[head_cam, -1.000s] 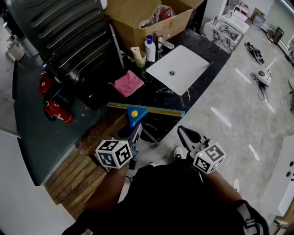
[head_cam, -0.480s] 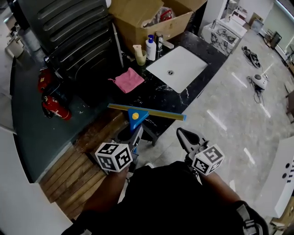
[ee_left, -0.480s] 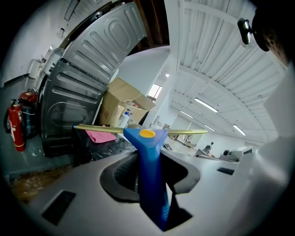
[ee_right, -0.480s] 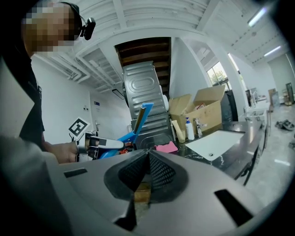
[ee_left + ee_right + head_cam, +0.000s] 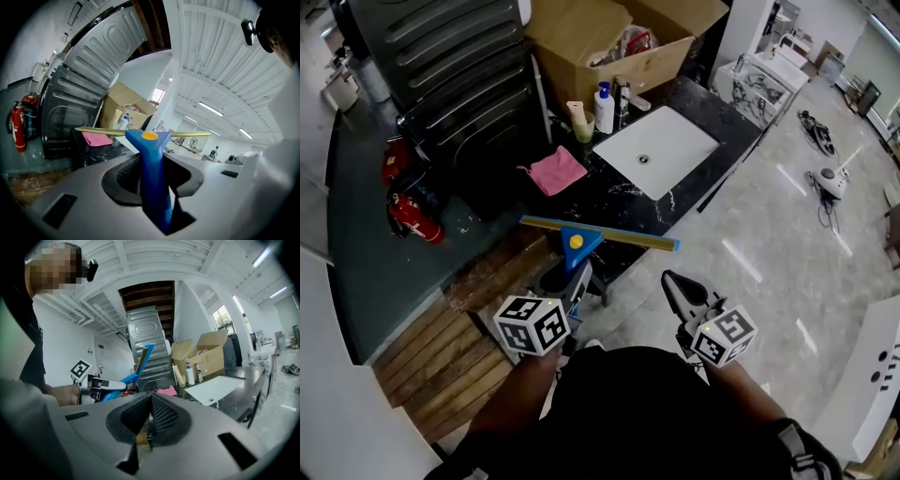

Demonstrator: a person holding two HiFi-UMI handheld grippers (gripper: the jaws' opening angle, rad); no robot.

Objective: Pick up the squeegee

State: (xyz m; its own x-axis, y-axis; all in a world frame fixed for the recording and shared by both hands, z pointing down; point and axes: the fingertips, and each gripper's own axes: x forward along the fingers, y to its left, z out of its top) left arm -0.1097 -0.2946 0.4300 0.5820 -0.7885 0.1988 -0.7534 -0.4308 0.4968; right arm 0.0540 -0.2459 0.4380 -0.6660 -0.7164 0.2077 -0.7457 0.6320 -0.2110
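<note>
The squeegee (image 5: 578, 241) has a blue handle, a yellow dot and a long yellow-green blade with blue ends. My left gripper (image 5: 573, 277) is shut on its handle and holds it in the air in front of the dark counter (image 5: 623, 202). In the left gripper view the blue handle (image 5: 153, 178) runs up between the jaws to the blade (image 5: 101, 131). My right gripper (image 5: 676, 284) hangs to the right of it with jaws shut and nothing between them. The right gripper view shows the squeegee (image 5: 139, 364) and the left gripper (image 5: 98, 385) at left.
A white sink (image 5: 656, 150), a pink cloth (image 5: 554, 172), bottles (image 5: 604, 107) and a cardboard box (image 5: 609, 37) are on or behind the counter. A grey ribbed metal panel (image 5: 450, 56) leans at back left. Red extinguishers (image 5: 412, 217) and wooden planks (image 5: 459, 347) lie left. Marble floor spreads right.
Both grippers have drifted slightly back from the counter, the squeegee staying in the left one. The view has shifted a little with them.
</note>
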